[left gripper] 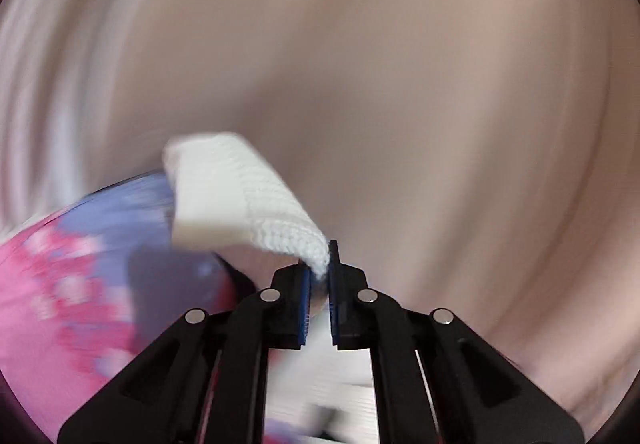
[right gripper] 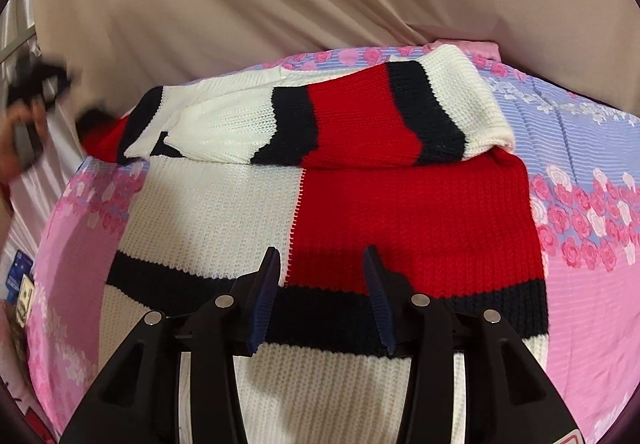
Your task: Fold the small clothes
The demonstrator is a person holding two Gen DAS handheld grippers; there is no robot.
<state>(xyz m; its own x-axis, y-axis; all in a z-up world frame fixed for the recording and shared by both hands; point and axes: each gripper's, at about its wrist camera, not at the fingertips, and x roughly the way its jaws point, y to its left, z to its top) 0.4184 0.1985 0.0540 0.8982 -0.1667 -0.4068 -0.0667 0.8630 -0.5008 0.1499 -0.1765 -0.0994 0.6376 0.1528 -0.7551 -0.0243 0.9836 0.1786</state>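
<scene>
On floral sheet: sweater lengthwise away; left tool pinching white cuff, right tool agape.

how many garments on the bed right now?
1: a striped knit sweater lying on the floral bedsheet, sleeve folded across the top. Left gripper pinches a white knit edge, likely the same sweater. Others may be hidden.
</scene>
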